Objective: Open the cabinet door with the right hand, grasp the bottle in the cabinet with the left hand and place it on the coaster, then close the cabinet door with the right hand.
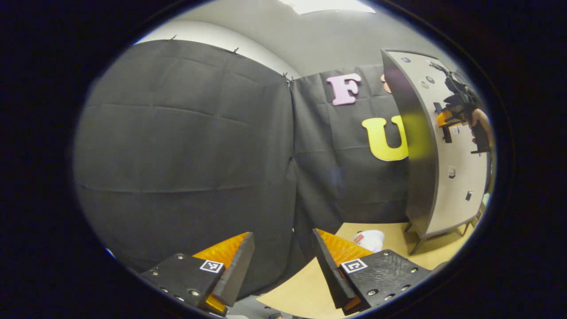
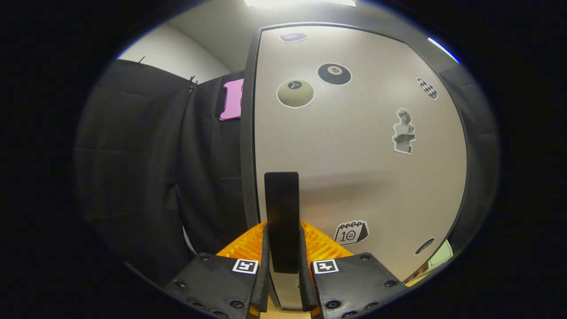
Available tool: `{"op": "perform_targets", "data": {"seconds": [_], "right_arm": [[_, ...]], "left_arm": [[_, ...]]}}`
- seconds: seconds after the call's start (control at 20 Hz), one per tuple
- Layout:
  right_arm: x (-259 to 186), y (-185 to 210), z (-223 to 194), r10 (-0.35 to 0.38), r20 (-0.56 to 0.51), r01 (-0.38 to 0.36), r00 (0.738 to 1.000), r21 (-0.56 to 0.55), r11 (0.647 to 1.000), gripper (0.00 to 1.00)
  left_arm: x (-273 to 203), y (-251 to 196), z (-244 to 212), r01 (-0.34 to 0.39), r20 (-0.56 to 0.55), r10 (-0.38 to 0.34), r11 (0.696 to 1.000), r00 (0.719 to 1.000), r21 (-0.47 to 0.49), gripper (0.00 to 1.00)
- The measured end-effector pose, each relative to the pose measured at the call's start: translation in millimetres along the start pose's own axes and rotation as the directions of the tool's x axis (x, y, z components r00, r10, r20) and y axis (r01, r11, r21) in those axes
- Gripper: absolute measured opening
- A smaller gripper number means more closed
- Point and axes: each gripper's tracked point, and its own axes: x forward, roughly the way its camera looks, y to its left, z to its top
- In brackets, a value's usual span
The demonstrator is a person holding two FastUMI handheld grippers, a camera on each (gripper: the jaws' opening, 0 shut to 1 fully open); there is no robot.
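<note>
The cabinet point(image 1: 443, 146) is tall and grey, with a pale door point(image 2: 354, 155) covered in stickers, and it stands on the wooden table point(image 1: 305, 288). My right gripper point(image 2: 281, 248) is shut on the door's black vertical handle point(image 2: 281, 212), both fingers pressing its sides. From the left gripper view, that gripper point(image 1: 456, 115) and the hand point(image 1: 480, 124) holding it sit against the door front at the far right. My left gripper point(image 1: 283, 257) hangs open over the table's near corner, nothing between its fingers. A white round thing point(image 1: 371, 239) lies on the table near the cabinet's feet.
Black cloth walls point(image 1: 186, 150) close the booth behind and to the left of the cabinet. The cabinet stands on thin splayed legs point(image 1: 418, 243). A pale green object point(image 2: 440, 254) peeks out at the cabinet's lower right.
</note>
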Motion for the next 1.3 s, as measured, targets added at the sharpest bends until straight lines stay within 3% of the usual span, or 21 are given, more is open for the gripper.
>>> {"op": "perform_targets", "data": {"seconds": [0.05,0.15,0.2,0.85,1.3], "right_arm": [[0,0,0,0.02,-0.009,-0.02,1.0,0.001,1.0,0.22],[-1,-1,-3,0.056,-0.027,-0.055,0.998,0.035,0.998,0.22],[-1,-1,-3,0.07,-0.035,-0.069,0.997,0.034,0.997,0.11],[-22,-9,-6,0.191,-0.084,-0.187,0.978,0.058,0.981,0.11],[-38,-24,-6,0.299,-0.089,-0.296,0.95,0.055,0.954,0.11]], "left_arm": [[1,1,0,0.003,-0.001,-0.003,1.0,1.0,-0.002,0.79],[1,0,1,0.01,0.003,-0.01,1.0,1.0,-0.001,0.79],[2,-2,2,0.016,0.008,-0.016,1.0,1.0,0.001,0.79],[-2,-28,36,0.132,0.071,-0.133,0.991,0.989,0.028,0.79],[-33,-105,72,0.227,0.122,-0.232,0.973,0.965,0.053,0.79]]}}
